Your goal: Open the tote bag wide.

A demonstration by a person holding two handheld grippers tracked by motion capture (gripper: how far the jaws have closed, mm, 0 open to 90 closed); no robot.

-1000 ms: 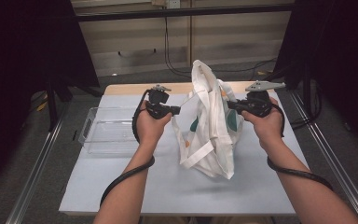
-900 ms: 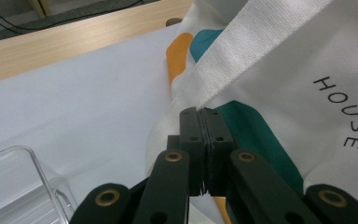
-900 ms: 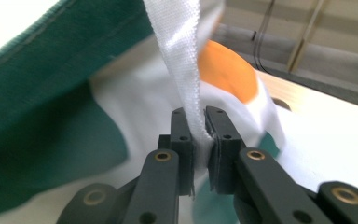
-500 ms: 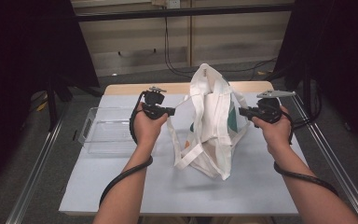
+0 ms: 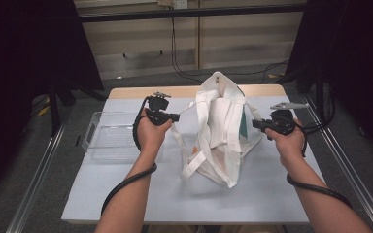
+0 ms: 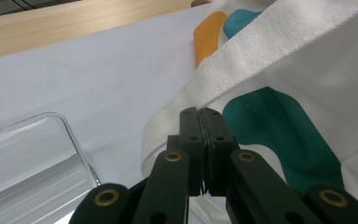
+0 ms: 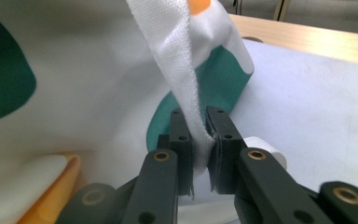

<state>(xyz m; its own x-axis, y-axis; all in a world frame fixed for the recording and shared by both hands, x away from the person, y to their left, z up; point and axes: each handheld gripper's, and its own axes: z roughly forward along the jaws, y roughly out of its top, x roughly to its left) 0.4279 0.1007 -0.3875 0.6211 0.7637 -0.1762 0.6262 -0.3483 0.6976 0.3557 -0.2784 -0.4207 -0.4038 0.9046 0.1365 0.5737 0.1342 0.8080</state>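
Both grippers clamp straps of the tote bag [image 5: 223, 131]: left gripper [image 5: 177, 117] beside the clear tray [image 5: 108, 141], right gripper [image 5: 255, 124] near the table's [image 5: 141, 194] right edge.

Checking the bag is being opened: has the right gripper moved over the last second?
Yes. The right gripper, shut on a strap, moved outward toward the table's right edge.

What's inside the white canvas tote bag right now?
Cannot tell. The white canvas tote bag stands on the table, its straps pulled sideways by the left tool and right tool, but the cloth walls cover its inside in every view.
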